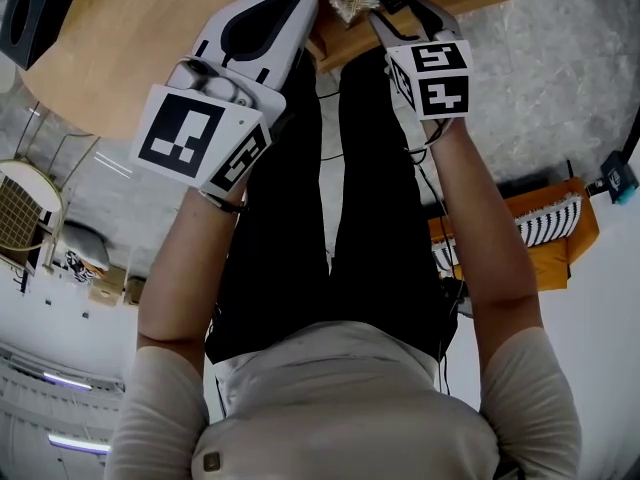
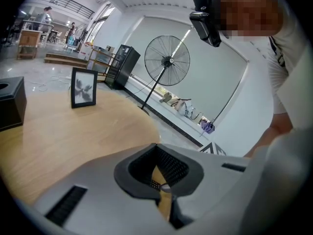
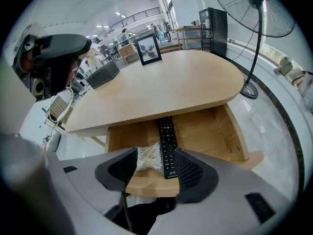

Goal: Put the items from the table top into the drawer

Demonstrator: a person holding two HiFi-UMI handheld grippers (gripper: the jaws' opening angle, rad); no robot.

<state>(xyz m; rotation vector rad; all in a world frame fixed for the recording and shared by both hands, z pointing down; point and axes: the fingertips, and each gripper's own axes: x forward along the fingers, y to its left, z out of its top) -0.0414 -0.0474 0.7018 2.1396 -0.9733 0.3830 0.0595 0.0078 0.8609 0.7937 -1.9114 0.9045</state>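
Black box with a holed top [image 2: 11, 103] and black-framed picture [image 2: 83, 93] stood on the pale round wooden table top [image 2: 73, 141], toward ten o'clock from the left gripper [image 2: 157, 153]. Its tongs were pressed together, empty. Frame probably light, stiff, glass breakable; best pinched by the top edge. Right gripper [image 3: 157, 169] spread wide, pinching nothing, above the open wooden drawer [image 3: 220, 131] at the table's six o'clock. Inside: slim black remote control [image 3: 167, 143], white cotton-swab bundle [image 3: 148, 158] at its nine o'clock.
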